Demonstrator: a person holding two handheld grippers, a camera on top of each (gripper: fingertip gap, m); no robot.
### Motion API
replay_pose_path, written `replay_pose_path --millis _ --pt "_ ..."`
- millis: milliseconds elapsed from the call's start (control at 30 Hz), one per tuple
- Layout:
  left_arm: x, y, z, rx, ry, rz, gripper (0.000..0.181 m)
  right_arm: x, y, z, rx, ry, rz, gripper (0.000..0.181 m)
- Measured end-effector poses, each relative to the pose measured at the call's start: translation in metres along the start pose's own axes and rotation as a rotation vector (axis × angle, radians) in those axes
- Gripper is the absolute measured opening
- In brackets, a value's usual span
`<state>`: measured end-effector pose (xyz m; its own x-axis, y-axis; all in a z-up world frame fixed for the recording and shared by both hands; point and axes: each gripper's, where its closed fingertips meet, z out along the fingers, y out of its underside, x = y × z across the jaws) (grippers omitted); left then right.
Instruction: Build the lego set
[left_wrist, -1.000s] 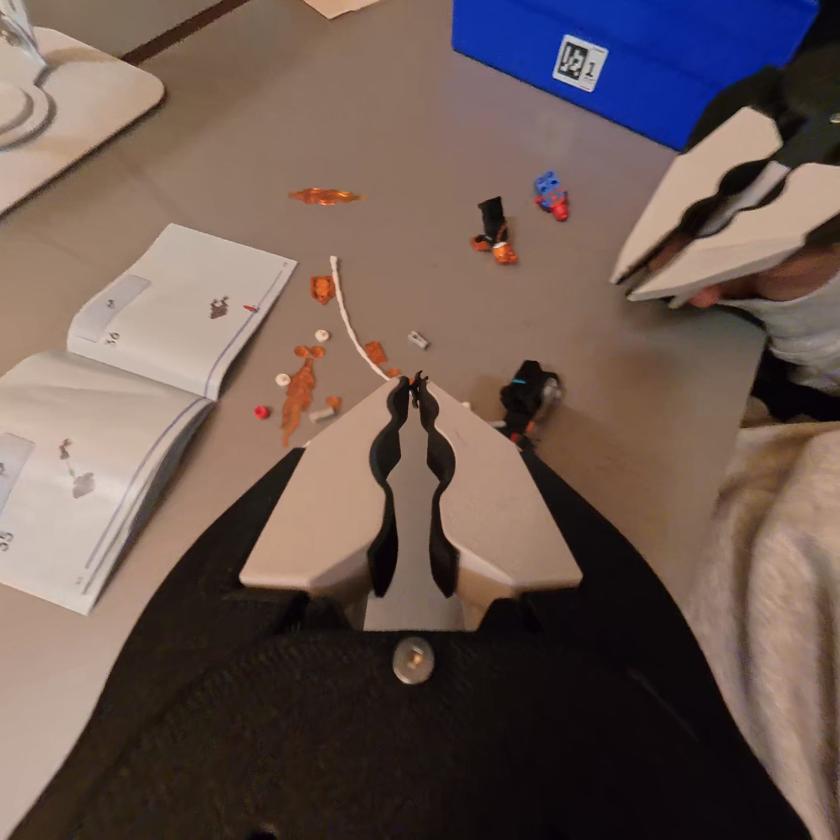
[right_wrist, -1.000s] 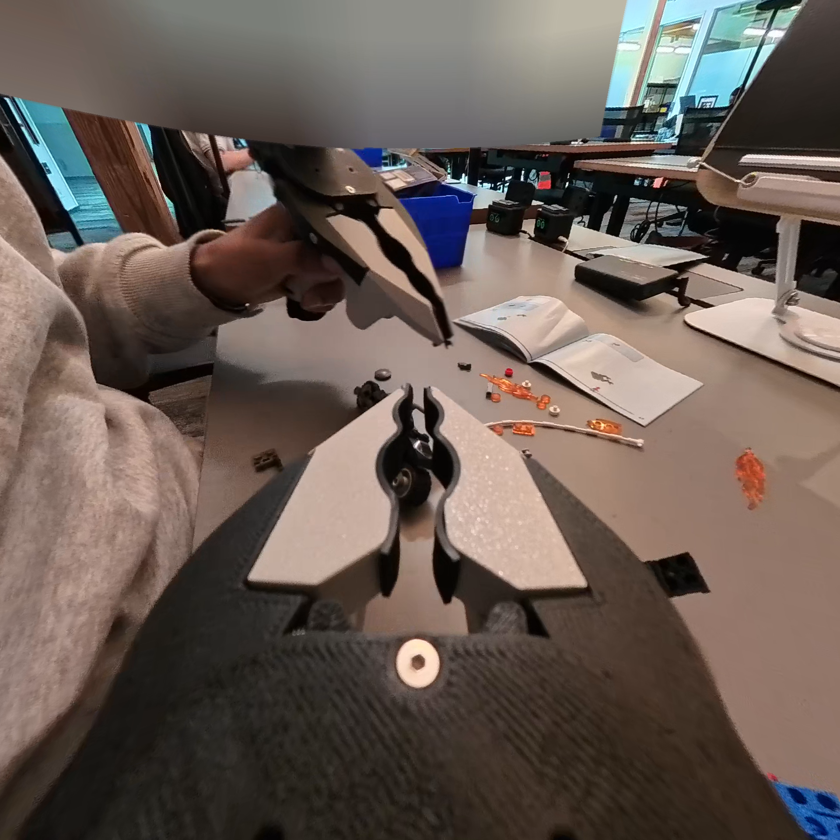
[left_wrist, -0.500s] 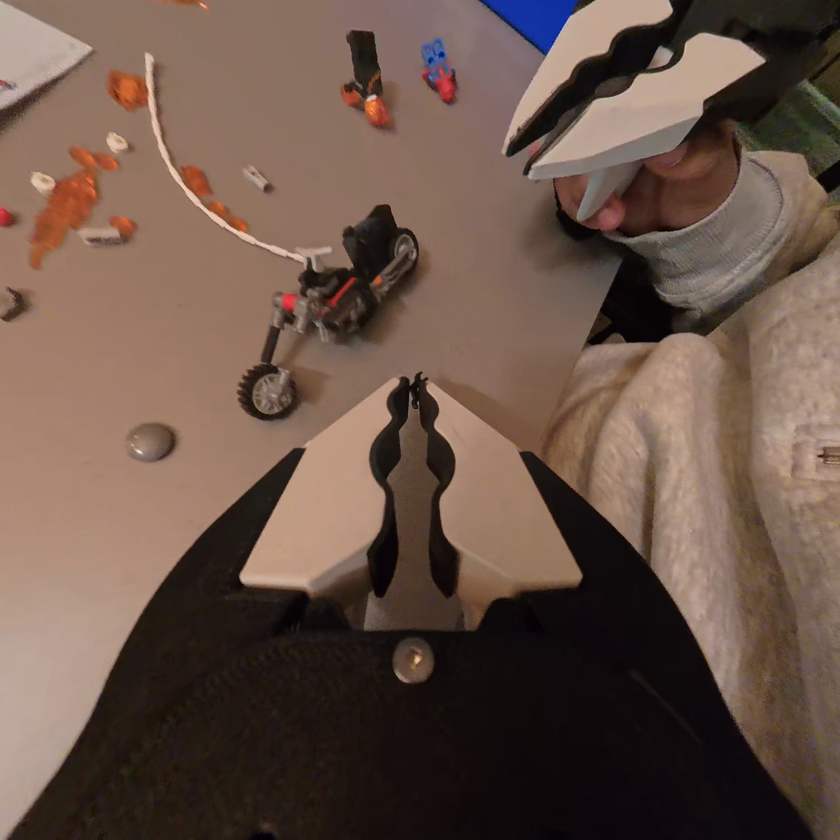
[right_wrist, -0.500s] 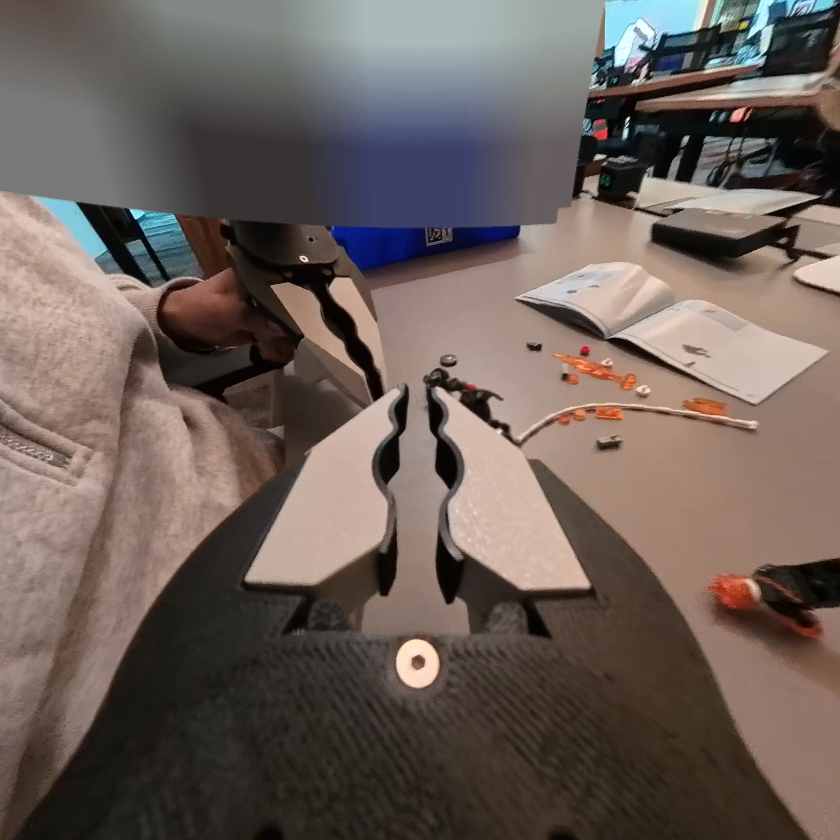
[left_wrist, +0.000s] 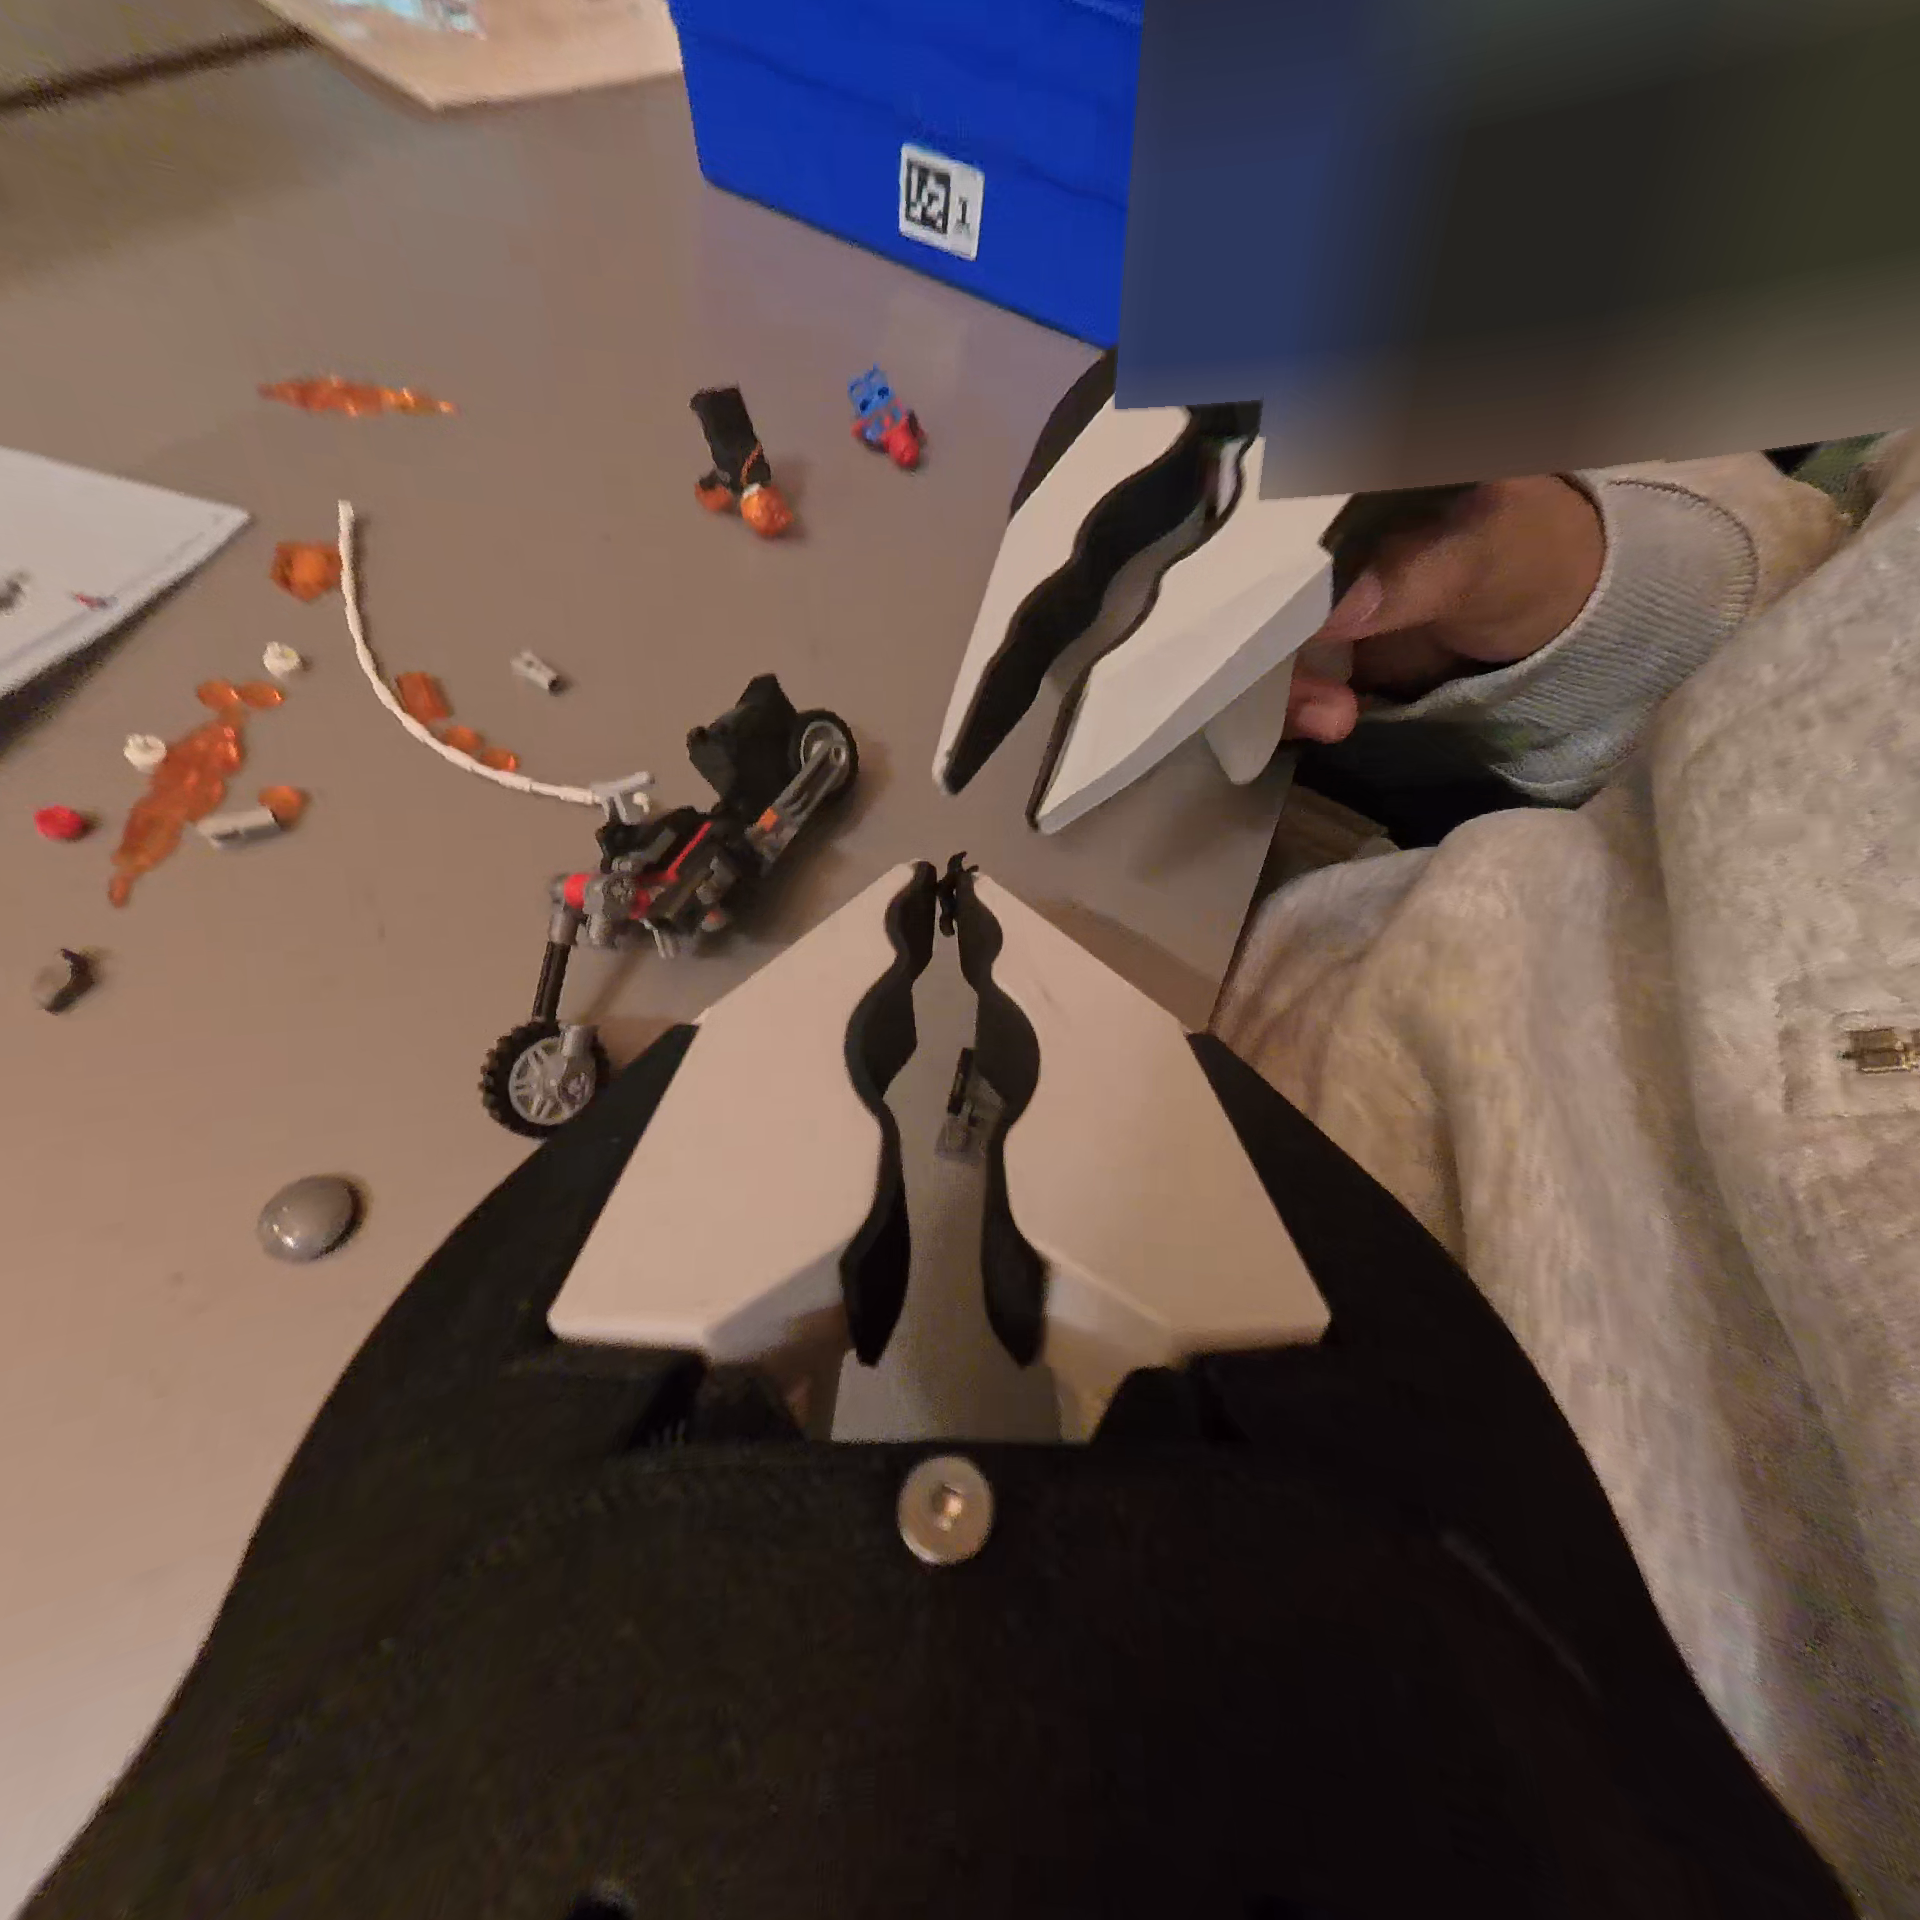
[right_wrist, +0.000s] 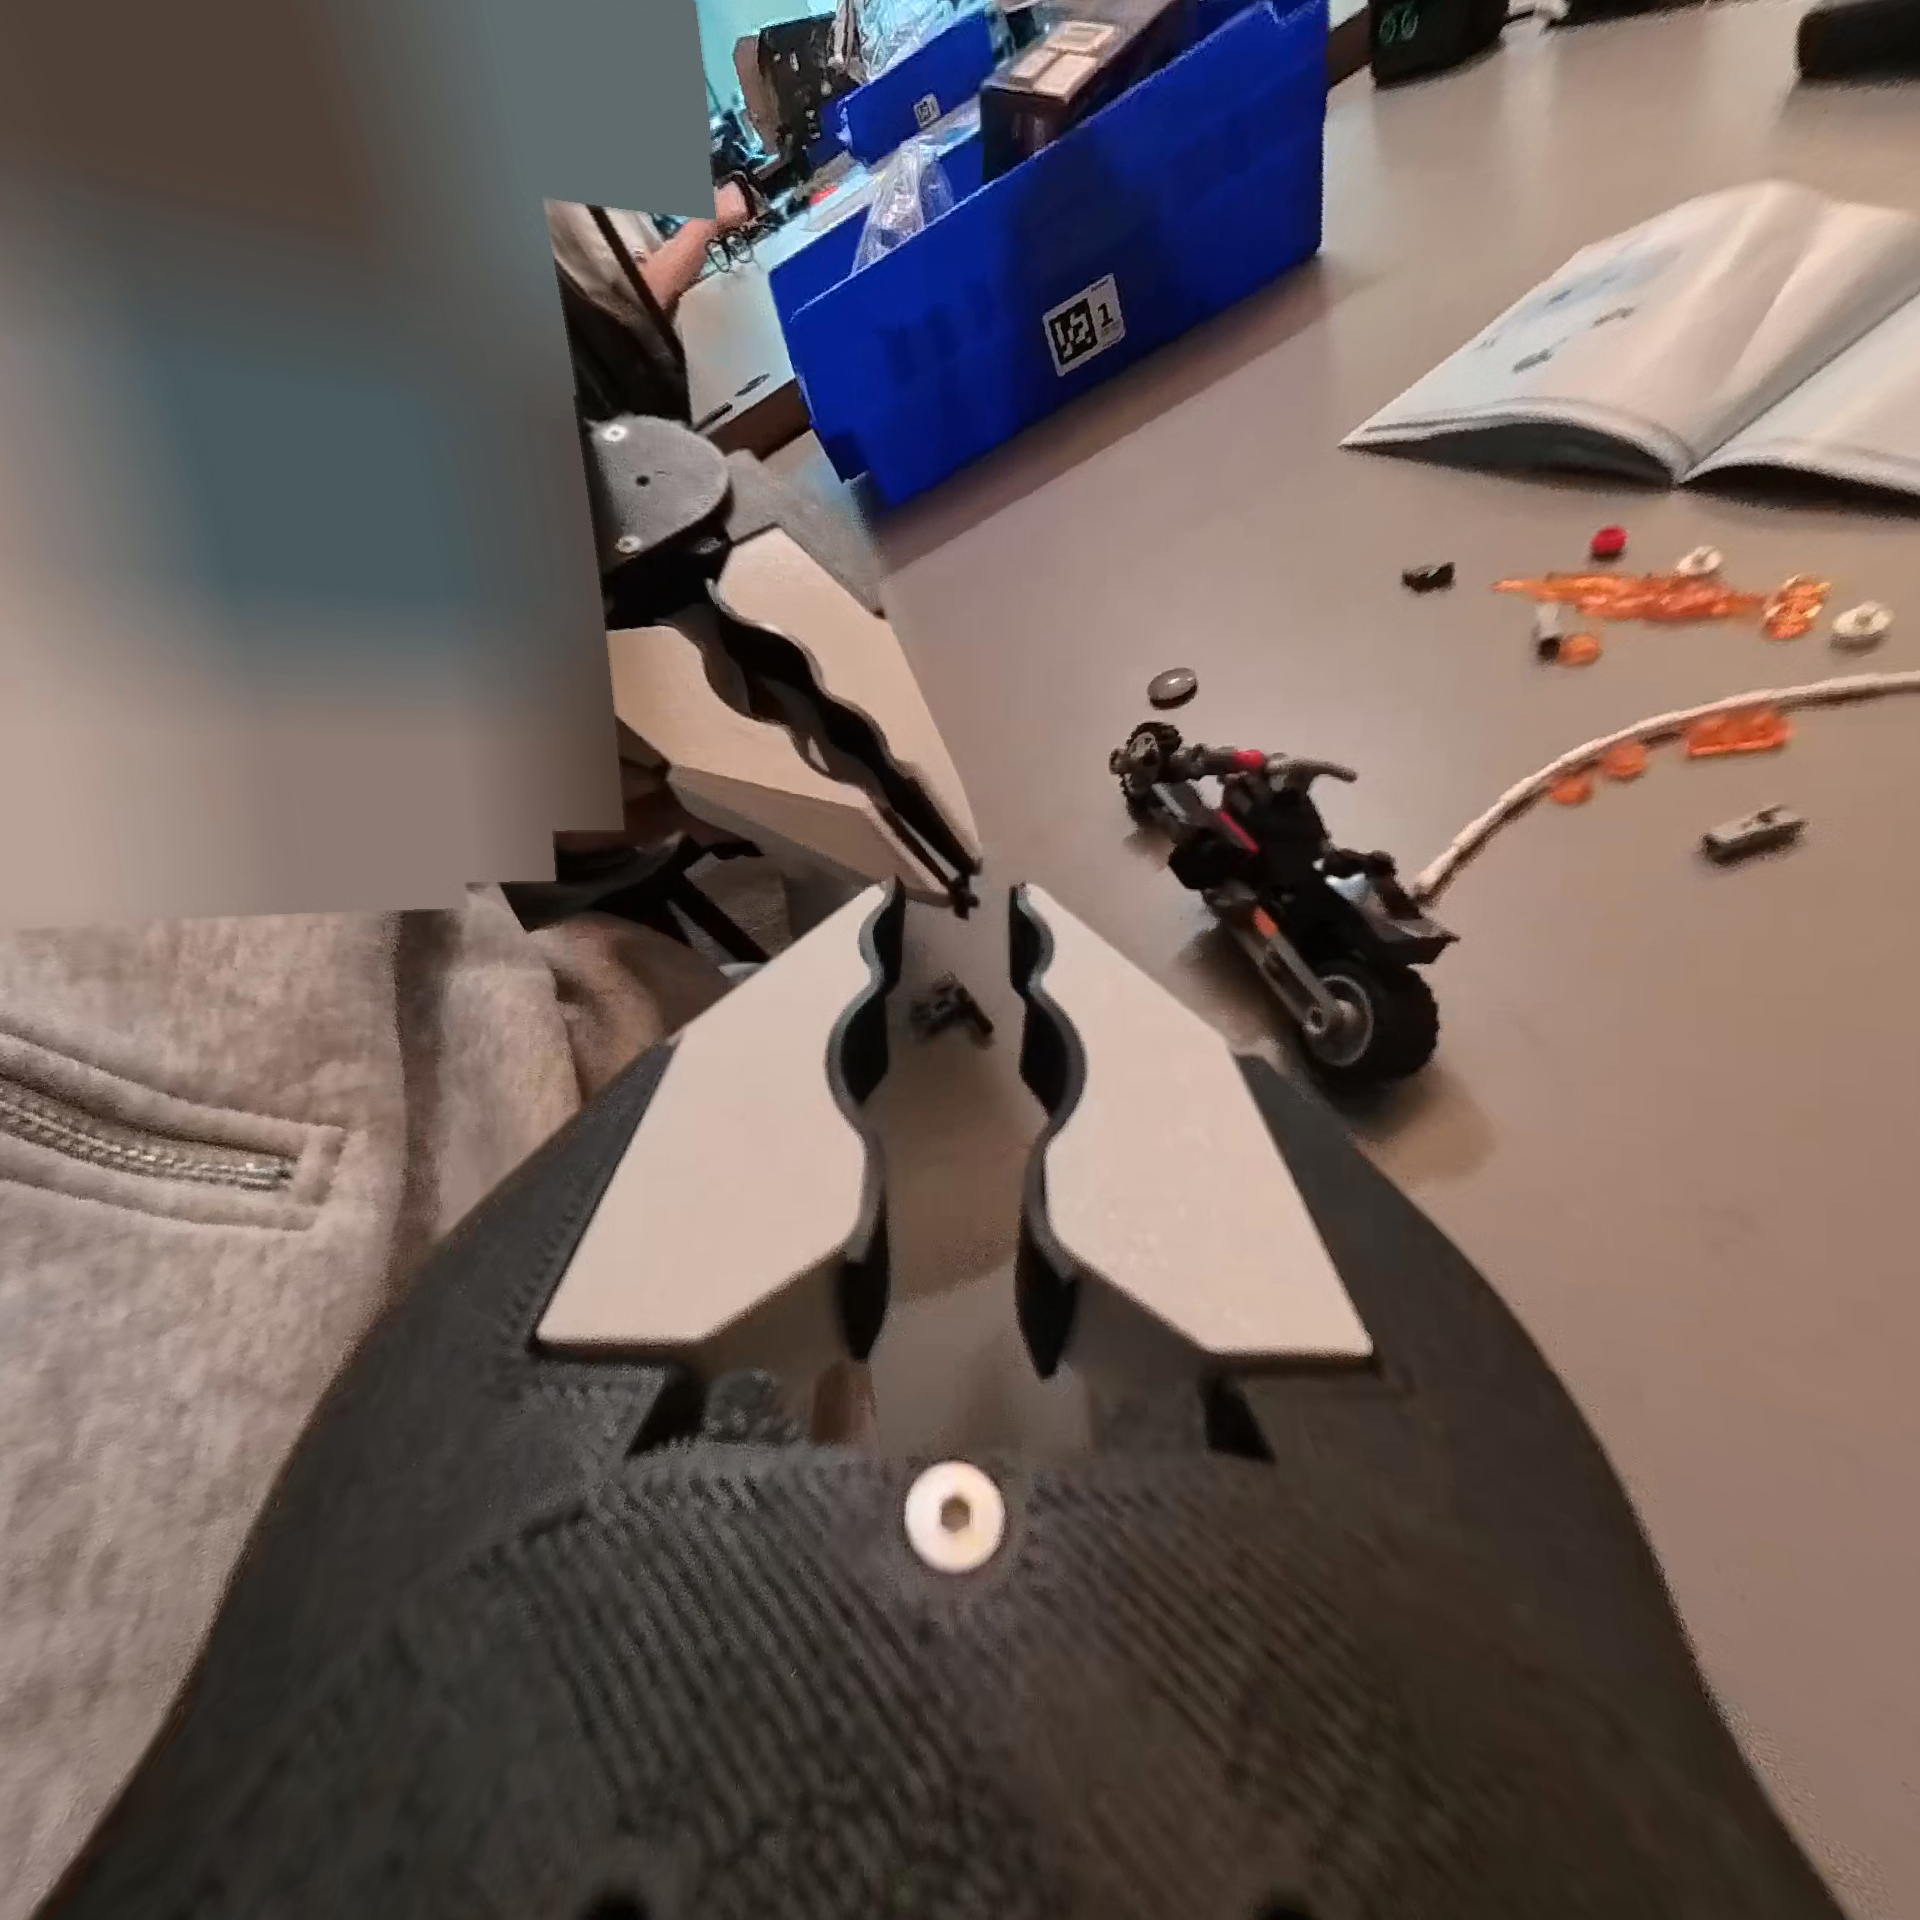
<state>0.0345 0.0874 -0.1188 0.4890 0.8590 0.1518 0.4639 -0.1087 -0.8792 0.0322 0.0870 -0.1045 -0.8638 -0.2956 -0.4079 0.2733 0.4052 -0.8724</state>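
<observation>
The motorcycle (left_wrist: 675, 894) lies on the table (left_wrist: 312, 1403) near its front edge, bare tabletop to its left, loose orange bits (left_wrist: 177, 790) farther off. Since half a second ago the right gripper (right_wrist: 956, 899) has spread open, empty, near the left gripper (left_wrist: 943, 883), whose tips pinch a tiny black piece (left_wrist: 948, 891); the motorcycle sits left of both.

Smooth grey table (left_wrist: 312, 260) carrying a black toy-brick motorcycle (left_wrist: 675, 894), scattered translucent orange flame pieces (left_wrist: 177, 790), a white cord (left_wrist: 384, 675), a blue plastic bin (left_wrist: 883, 156) and an open instruction booklet (right_wrist: 1714, 353).
</observation>
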Motion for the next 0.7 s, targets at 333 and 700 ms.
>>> replay_pose_path --millis 333,700 --pt "0.011 -0.015 -0.006 0.087 -0.029 0.15 0.001 -0.007 0.0 0.002 0.027 -0.147 0.208 0.014" --pt "0.014 -0.013 -0.003 0.101 0.013 0.13 0.001 -0.009 -0.005 -0.006 0.07 -0.192 0.22 0.007"
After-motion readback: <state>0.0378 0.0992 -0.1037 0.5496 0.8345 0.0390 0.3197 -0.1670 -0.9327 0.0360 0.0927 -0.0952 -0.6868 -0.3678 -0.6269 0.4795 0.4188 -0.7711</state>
